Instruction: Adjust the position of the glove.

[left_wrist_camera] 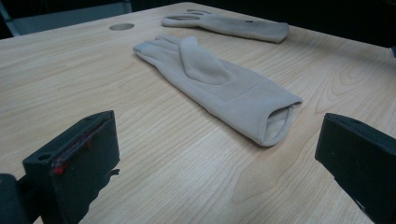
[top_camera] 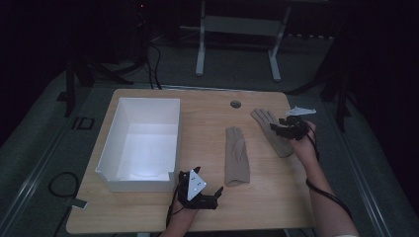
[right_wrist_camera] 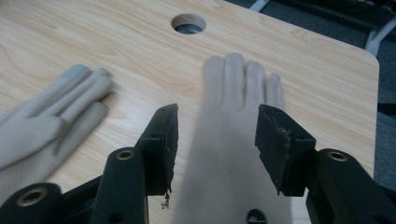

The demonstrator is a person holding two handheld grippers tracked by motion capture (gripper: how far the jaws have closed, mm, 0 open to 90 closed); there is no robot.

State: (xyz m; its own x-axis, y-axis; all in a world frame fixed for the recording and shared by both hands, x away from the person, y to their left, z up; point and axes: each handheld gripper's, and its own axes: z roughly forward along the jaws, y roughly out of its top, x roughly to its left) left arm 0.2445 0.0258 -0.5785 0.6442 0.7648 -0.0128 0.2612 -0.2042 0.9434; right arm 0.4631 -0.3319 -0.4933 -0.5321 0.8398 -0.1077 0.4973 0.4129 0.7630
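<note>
Hovering with jaws parted and nothing between them, the right gripper lines up over a beige glove, likely soft, light, best pinched mid-palm.

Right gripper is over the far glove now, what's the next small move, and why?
Probably lower the right gripper straight down and close on the far glove. Its jaws stand open astride the glove's palm, which lies flat on the table, not yet pinched. The white bin looks like the likely destination.

Left gripper jaws wide apart, right gripper half-open
</note>
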